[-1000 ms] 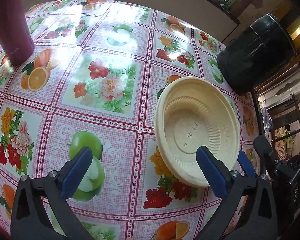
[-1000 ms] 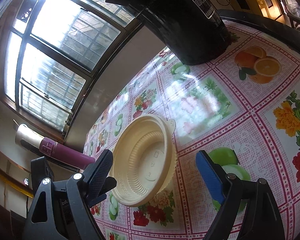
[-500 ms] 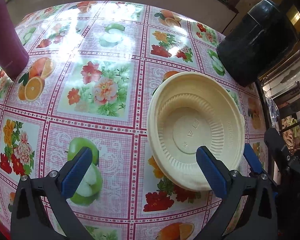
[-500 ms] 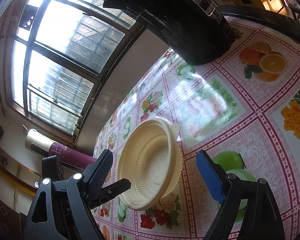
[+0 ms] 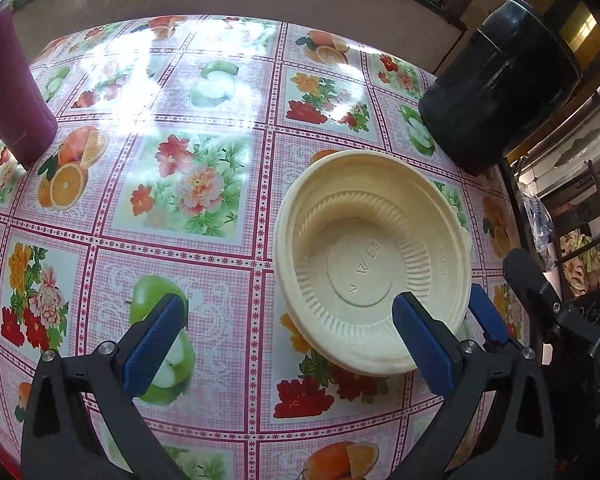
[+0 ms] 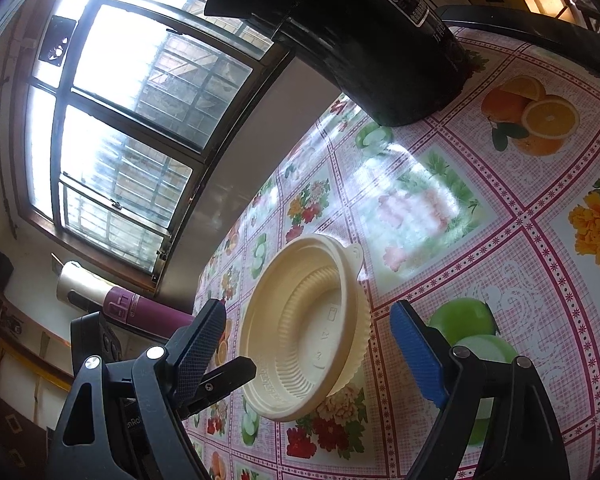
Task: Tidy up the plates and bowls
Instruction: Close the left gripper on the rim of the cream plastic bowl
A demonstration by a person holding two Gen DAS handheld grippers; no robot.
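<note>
Cream bowl (image 5: pixel 374 264) seen right of centre on the tablecloth (image 5: pixel 188 184); left gripper (image 5: pixel 288 336) and right gripper (image 6: pixel 308 344) spread wide, nothing held.

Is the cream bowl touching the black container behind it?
Apart. In the left wrist view a strip of patterned tablecloth shows between the cream bowl and the black container; the right wrist view shows the same gap.
</note>
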